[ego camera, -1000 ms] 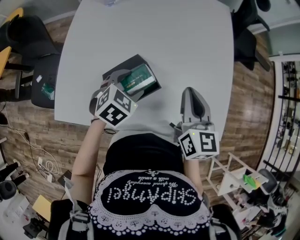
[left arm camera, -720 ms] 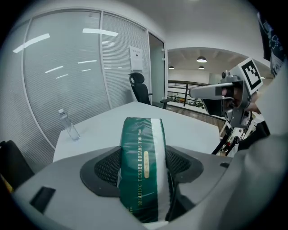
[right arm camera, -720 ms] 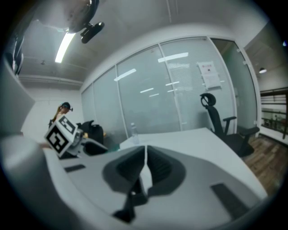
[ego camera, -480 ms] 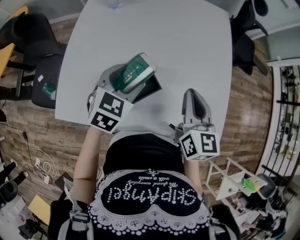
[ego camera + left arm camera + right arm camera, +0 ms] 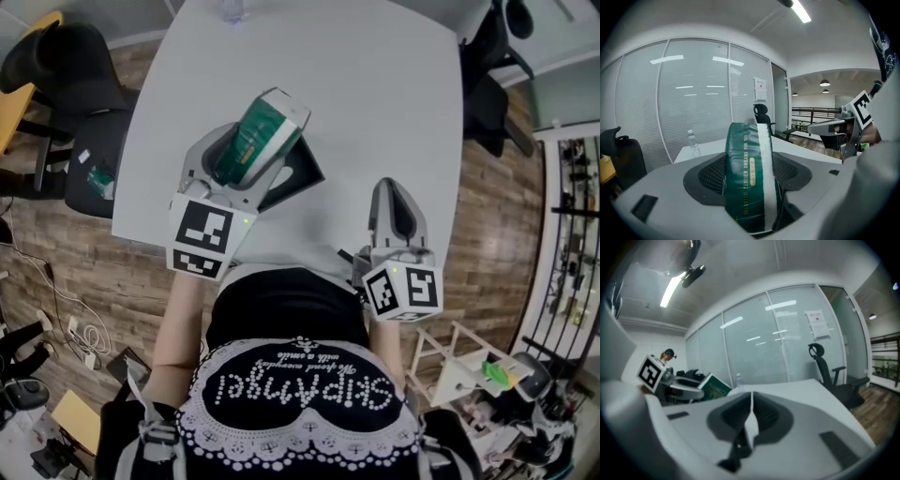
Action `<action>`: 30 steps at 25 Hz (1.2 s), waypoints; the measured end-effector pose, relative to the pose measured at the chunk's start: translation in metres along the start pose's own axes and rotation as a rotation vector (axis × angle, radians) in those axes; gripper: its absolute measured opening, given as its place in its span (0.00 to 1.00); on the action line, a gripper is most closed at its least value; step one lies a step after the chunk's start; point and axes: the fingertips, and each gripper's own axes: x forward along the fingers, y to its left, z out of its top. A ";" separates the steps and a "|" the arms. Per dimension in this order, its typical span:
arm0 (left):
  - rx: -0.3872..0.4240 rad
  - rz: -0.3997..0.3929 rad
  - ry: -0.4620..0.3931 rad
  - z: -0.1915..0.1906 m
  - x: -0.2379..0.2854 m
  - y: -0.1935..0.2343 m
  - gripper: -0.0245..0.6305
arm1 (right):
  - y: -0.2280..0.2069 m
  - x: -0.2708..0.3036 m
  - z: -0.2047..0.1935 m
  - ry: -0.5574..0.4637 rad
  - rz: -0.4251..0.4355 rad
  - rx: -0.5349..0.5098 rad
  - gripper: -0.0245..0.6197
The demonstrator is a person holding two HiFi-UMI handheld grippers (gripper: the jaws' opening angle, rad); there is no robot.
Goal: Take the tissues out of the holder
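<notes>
A green and white tissue pack (image 5: 260, 136) is lifted above the table, tilted, with my left gripper (image 5: 246, 150) shut on it. In the left gripper view the tissue pack (image 5: 749, 176) fills the gap between the jaws. The dark holder (image 5: 295, 174) lies on the white table (image 5: 375, 84) just below and right of the pack, partly hidden by it. My right gripper (image 5: 394, 214) rests over the table's near edge, its jaws pressed together with nothing between them. In the right gripper view, the left gripper and the tissue pack (image 5: 714, 386) show at the left.
A clear water bottle (image 5: 232, 9) stands at the table's far edge. Black office chairs (image 5: 66, 66) stand left of the table and another chair (image 5: 489, 66) at the far right. A rack with small items (image 5: 487, 366) is at my lower right.
My left gripper has lifted the tissue pack up and out of the holder, tilting it and carrying it away from the table. The right gripper has barely moved.
</notes>
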 end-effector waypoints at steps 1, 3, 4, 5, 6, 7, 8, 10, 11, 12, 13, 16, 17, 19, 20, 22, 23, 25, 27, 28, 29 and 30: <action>-0.005 0.009 -0.014 0.003 -0.002 0.001 0.54 | 0.000 -0.001 0.001 -0.002 -0.001 -0.002 0.09; -0.019 0.027 -0.041 0.007 -0.008 0.003 0.54 | 0.000 -0.002 0.003 -0.008 -0.002 -0.005 0.09; -0.027 0.036 -0.054 0.009 -0.010 0.003 0.54 | 0.000 -0.002 0.004 -0.011 -0.002 -0.006 0.09; -0.036 0.044 -0.069 0.011 -0.013 0.004 0.54 | -0.001 -0.003 0.005 -0.013 -0.003 -0.007 0.09; -0.046 0.053 -0.085 0.013 -0.017 0.005 0.54 | -0.001 -0.004 0.005 -0.016 -0.004 -0.008 0.09; -0.055 0.062 -0.102 0.015 -0.020 0.006 0.54 | -0.001 -0.004 0.006 -0.019 -0.005 -0.009 0.09; -0.063 0.073 -0.119 0.018 -0.024 0.007 0.54 | -0.001 -0.005 0.007 -0.022 -0.005 -0.010 0.09; -0.073 0.094 -0.150 0.023 -0.031 0.010 0.54 | -0.001 -0.006 0.010 -0.029 -0.006 -0.013 0.09; -0.076 0.106 -0.164 0.025 -0.034 0.012 0.54 | -0.001 -0.006 0.012 -0.032 -0.007 -0.014 0.09; -0.079 0.118 -0.177 0.027 -0.038 0.014 0.54 | -0.001 -0.007 0.014 -0.037 -0.008 -0.015 0.09; -0.083 0.131 -0.190 0.029 -0.042 0.015 0.54 | -0.001 -0.008 0.016 -0.042 -0.009 -0.016 0.09; -0.102 0.170 -0.221 0.034 -0.053 0.017 0.54 | 0.000 -0.013 0.023 -0.060 -0.009 -0.020 0.09; -0.106 0.182 -0.236 0.035 -0.056 0.019 0.54 | 0.000 -0.014 0.025 -0.066 -0.009 -0.021 0.09; -0.120 0.201 -0.270 0.038 -0.063 0.021 0.54 | 0.000 -0.016 0.027 -0.074 -0.012 -0.023 0.09; -0.126 0.206 -0.284 0.039 -0.066 0.022 0.54 | -0.001 -0.017 0.028 -0.076 -0.013 -0.023 0.09; -0.128 0.218 -0.298 0.040 -0.071 0.021 0.54 | -0.002 -0.020 0.029 -0.082 -0.018 -0.022 0.09; -0.125 0.225 -0.302 0.039 -0.075 0.020 0.54 | -0.002 -0.022 0.029 -0.085 -0.020 -0.021 0.09; -0.124 0.241 -0.310 0.038 -0.082 0.020 0.54 | -0.002 -0.025 0.031 -0.091 -0.024 -0.020 0.09; -0.128 0.256 -0.316 0.036 -0.090 0.021 0.54 | -0.001 -0.027 0.033 -0.098 -0.028 -0.019 0.09; -0.130 0.263 -0.319 0.035 -0.093 0.022 0.54 | -0.001 -0.028 0.034 -0.102 -0.030 -0.018 0.09; -0.131 0.270 -0.321 0.033 -0.096 0.023 0.54 | -0.001 -0.028 0.036 -0.106 -0.032 -0.017 0.09; -0.132 0.276 -0.324 0.032 -0.098 0.024 0.54 | 0.000 -0.028 0.037 -0.111 -0.034 -0.016 0.09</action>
